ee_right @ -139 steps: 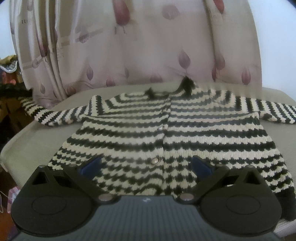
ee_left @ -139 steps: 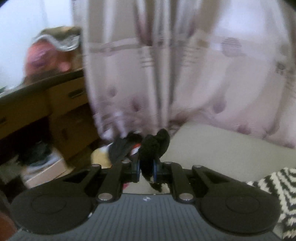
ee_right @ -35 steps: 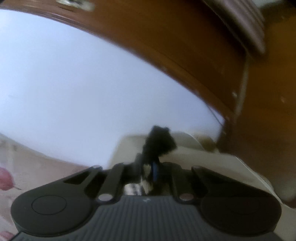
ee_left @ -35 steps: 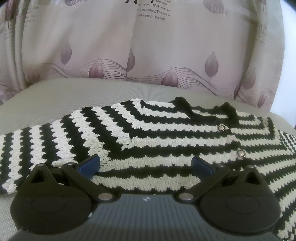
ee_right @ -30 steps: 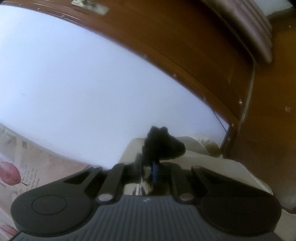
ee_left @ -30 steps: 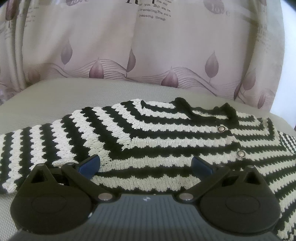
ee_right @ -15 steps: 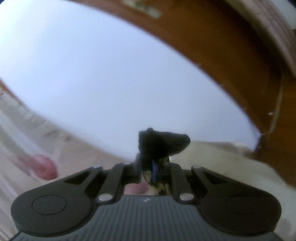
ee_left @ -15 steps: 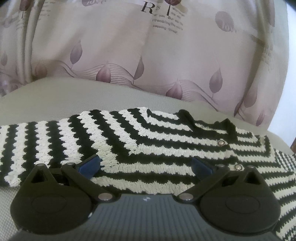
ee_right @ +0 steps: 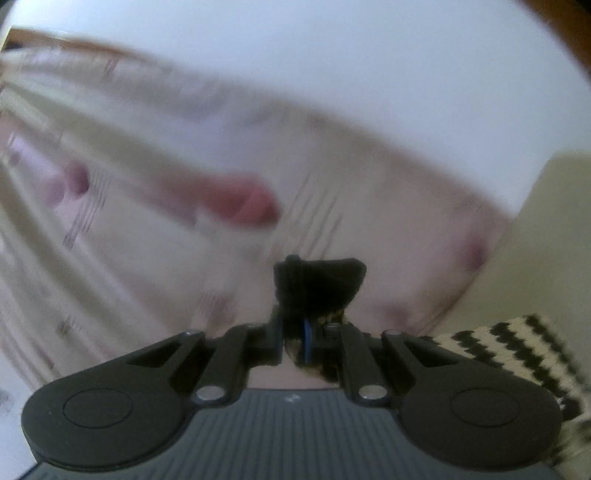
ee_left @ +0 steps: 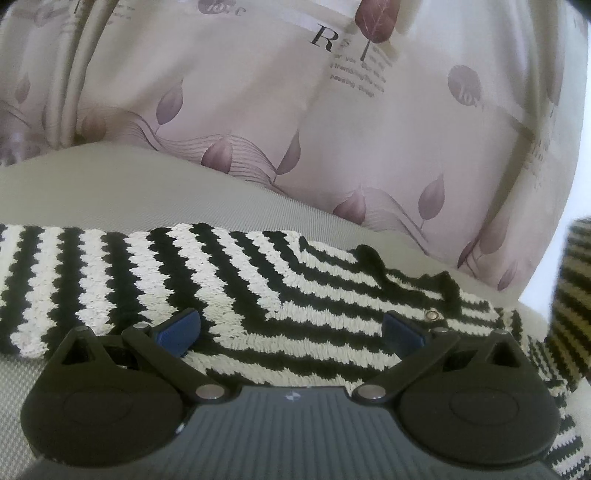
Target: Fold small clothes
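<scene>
Striped cardigan (ee_left: 229, 295) flat on the cushion (ee_left: 110, 192)
Left gripper (ee_left: 291, 328) hovers wide over it; only the right view shows the right gripper (ee_right: 293, 341) clamping a black edge, stripes at 4 o'clock

Curtain (ee_left: 332, 122) fills the back of the left wrist view: pale pink-beige fabric, printed with mauve leaves, thin wavy lines and some lettering, hanging in vertical folds at its left side. Directly below the curtain, a grey-beige woven cushioned surface (ee_left: 110, 184) runs across. Right of the curtain, a bright white wall (ee_right: 369, 55). Right wrist view is motion-blurred; a brown wooden edge (ee_right: 576, 33) shows above the wall, at upper right.
</scene>
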